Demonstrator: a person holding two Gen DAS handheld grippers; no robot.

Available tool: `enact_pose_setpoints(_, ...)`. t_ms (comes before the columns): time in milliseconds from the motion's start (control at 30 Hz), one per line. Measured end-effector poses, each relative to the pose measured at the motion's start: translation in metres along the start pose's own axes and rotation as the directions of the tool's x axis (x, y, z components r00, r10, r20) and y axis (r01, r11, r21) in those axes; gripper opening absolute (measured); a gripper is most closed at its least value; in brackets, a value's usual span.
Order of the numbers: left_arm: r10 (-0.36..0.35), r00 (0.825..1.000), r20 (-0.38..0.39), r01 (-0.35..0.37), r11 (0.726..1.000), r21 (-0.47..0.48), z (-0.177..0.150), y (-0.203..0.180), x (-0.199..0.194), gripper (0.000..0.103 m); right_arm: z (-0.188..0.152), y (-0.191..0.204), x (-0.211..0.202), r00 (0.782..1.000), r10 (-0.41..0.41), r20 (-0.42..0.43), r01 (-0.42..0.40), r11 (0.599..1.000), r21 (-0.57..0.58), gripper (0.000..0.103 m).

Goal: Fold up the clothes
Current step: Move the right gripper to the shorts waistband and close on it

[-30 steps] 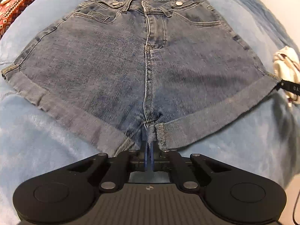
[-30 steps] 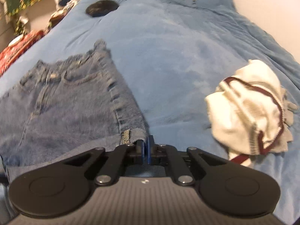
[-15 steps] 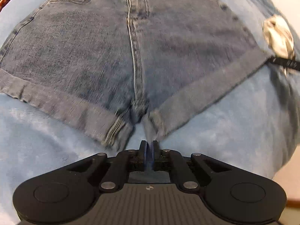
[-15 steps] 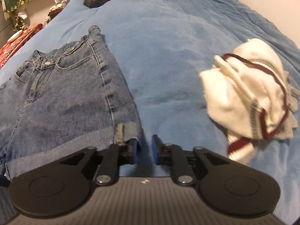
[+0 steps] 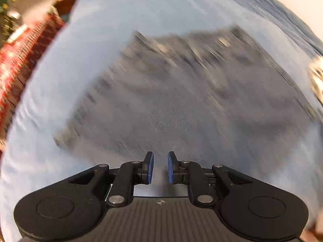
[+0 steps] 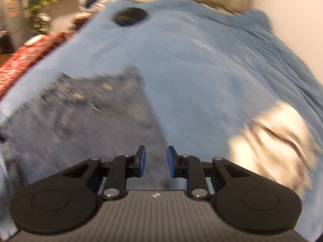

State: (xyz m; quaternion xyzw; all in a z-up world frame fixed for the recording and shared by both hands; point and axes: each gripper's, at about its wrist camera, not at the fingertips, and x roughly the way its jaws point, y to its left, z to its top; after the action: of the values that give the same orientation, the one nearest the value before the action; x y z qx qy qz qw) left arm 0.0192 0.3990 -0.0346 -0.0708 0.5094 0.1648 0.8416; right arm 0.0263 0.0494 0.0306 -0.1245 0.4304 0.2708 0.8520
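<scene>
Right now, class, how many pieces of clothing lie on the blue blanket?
2. The denim shorts lie flat on the left of the blanket; a cream top with dark red trim sits crumpled to the right. Blur may hide others.

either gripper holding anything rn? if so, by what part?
Nothing held. Left gripper and right gripper both have open jaws with empty gaps; the denim shorts lie on the blue blanket.

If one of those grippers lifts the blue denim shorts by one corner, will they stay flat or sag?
The blue denim shorts would probably sag: they lie flat and limp on the soft blue blanket. Denim looks thick, so likely heavier than the crumpled cream garment.
</scene>
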Motion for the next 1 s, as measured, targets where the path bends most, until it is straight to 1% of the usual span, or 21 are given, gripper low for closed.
enact_pose_setpoints(100,0.065,0.997,0.041,-0.065,0.998,-0.003,0.036,0.016,0.038,0.014,0.024,0.035,0.035,0.996,0.087,0.017,-0.086,0.994,-0.060,0.025)
enact_pose_setpoints(133,0.070,0.997,0.039,-0.070,0.998,-0.003,0.039,0.020,0.047,0.013,0.032,0.047,0.047,0.993,0.117,0.022,-0.115,0.990,-0.080,0.025)
enact_pose_setpoints(200,0.075,0.997,0.033,-0.075,0.997,-0.003,0.046,0.029,0.065,0.009,0.049,0.071,0.070,0.984,0.175,0.029,-0.170,0.978,-0.121,0.024)
enact_pose_setpoints(300,0.084,0.996,0.023,-0.084,0.996,-0.003,0.055,0.041,0.092,0.008,0.073,0.106,0.105,0.964,0.262,0.036,-0.251,0.950,-0.183,0.021)
enact_pose_setpoints(333,0.086,0.996,0.020,-0.086,0.996,-0.003,0.058,0.045,0.101,0.008,0.081,0.118,0.117,0.956,0.290,0.036,-0.277,0.939,-0.203,0.020)
enact_pose_setpoints(400,0.092,0.996,0.014,-0.092,0.996,-0.003,0.064,0.054,0.119,0.006,0.097,0.141,0.141,0.937,0.347,0.036,-0.328,0.913,-0.244,0.020)
enact_pose_setpoints(433,0.090,0.996,0.012,-0.090,0.996,-0.002,0.060,0.058,0.123,0.003,0.102,0.149,0.153,0.933,0.359,0.024,-0.342,0.904,-0.256,0.018)
enact_pose_setpoints(467,0.089,0.996,0.016,-0.089,0.996,0.001,0.057,0.060,0.123,0.003,0.104,0.156,0.166,0.933,0.361,0.010,-0.345,0.898,-0.272,0.018)
enact_pose_setpoints(500,0.089,0.996,0.020,-0.089,0.996,0.004,0.054,0.062,0.123,0.003,0.106,0.162,0.179,0.941,0.340,0.001,-0.323,0.895,-0.308,0.014)
enact_pose_setpoints(533,0.089,0.996,0.024,-0.089,0.996,0.007,0.051,0.064,0.123,0.003,0.109,0.161,0.190,0.942,0.336,-0.012,-0.322,0.892,-0.316,0.006)
enact_pose_setpoints(600,0.088,0.996,0.032,-0.089,0.996,0.012,0.046,0.067,0.123,0.003,0.114,0.159,0.212,0.943,0.332,-0.038,-0.325,0.888,-0.326,0.006)
enact_pose_setpoints(633,0.088,0.995,0.037,-0.089,0.996,0.015,0.043,0.069,0.123,0.003,0.115,0.159,0.214,0.941,0.336,-0.046,-0.332,0.886,-0.325,0.006)
enact_pose_setpoints(700,0.072,0.997,0.026,-0.072,0.997,-0.026,0.046,0.075,0.119,0.003,0.119,0.161,0.210,0.940,0.338,-0.056,-0.337,0.881,-0.334,0.007)
enact_pose_setpoints(733,0.063,0.998,0.020,-0.062,0.997,-0.056,0.049,0.079,0.116,0.003,0.121,0.164,0.205,0.940,0.335,-0.060,-0.334,0.877,-0.346,0.007)
enact_pose_setpoints(767,0.059,0.998,0.023,-0.057,0.996,-0.071,0.050,0.080,0.111,0.003,0.125,0.163,0.198,0.938,0.341,-0.062,-0.341,0.875,-0.343,0.010)
enact_pose_setpoints(833,0.050,0.998,0.031,-0.047,0.994,-0.100,0.052,0.081,0.100,0.003,0.130,0.161,0.180,0.930,0.364,-0.045,-0.358,0.872,-0.334,0.010)
enact_pose_setpoints(900,0.062,0.997,0.034,-0.059,0.994,-0.097,0.052,0.083,0.097,0.006,0.134,0.164,0.163,0.934,0.357,-0.004,-0.333,0.870,-0.364,0.011)
enact_pose_setpoints(933,0.074,0.997,0.031,-0.071,0.993,-0.098,0.050,0.085,0.096,0.006,0.139,0.169,0.160,0.937,0.350,0.011,-0.321,0.871,-0.373,0.013)
enact_pose_setpoints(967,0.085,0.996,0.028,-0.082,0.991,-0.101,0.049,0.087,0.096,0.007,0.143,0.177,0.161,0.931,0.364,0.015,-0.332,0.866,-0.373,0.013)
enact_pose_setpoints(1000,0.093,0.995,0.020,-0.090,0.990,-0.113,0.047,0.092,0.097,0.007,0.147,0.187,0.166,0.921,0.388,0.020,-0.354,0.859,-0.370,0.013)
